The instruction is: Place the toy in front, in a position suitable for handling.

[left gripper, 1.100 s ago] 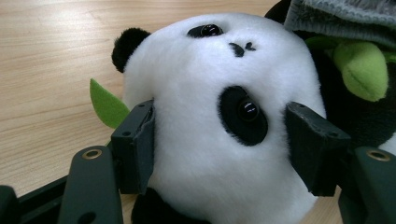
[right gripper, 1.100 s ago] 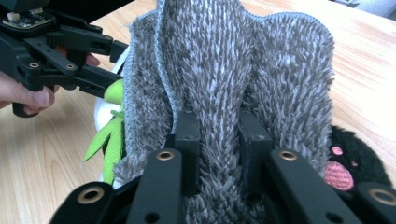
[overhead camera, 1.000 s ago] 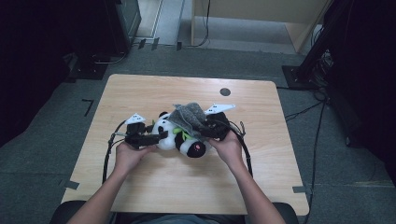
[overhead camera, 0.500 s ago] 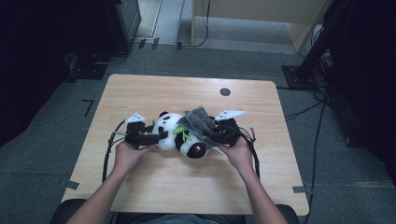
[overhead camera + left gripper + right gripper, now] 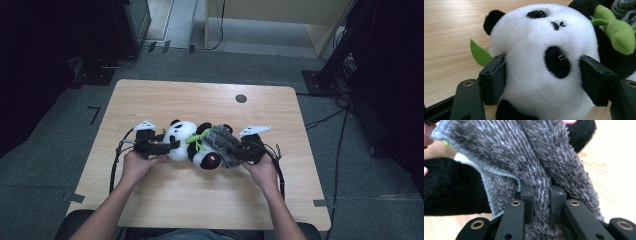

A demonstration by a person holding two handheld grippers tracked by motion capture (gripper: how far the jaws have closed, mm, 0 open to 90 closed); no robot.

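Note:
A plush panda [image 5: 181, 140] lies on its side on the wooden table [image 5: 200, 100], its head toward the left. My left gripper [image 5: 167, 146] has its pads against both sides of the white head [image 5: 534, 50]; its jaws have just been opening a little, with the head still between them. A grey fuzzy cloth [image 5: 222, 142] is draped over the panda's black body. My right gripper [image 5: 240, 152] is shut on a fold of that cloth [image 5: 541, 157]. In the left gripper view a green plush bamboo [image 5: 621, 35] lies against the panda's chest.
A small black round hole [image 5: 241, 98] sits in the tabletop at the back. Bare wood lies in front of and behind the panda. Black cables [image 5: 116, 165] trail from both grippers. Dark stands and a cabinet stand on the floor beyond the table.
My right gripper has moved right and down, bringing the grey cloth lower over the panda's body. The left hand has stayed in place at the head.

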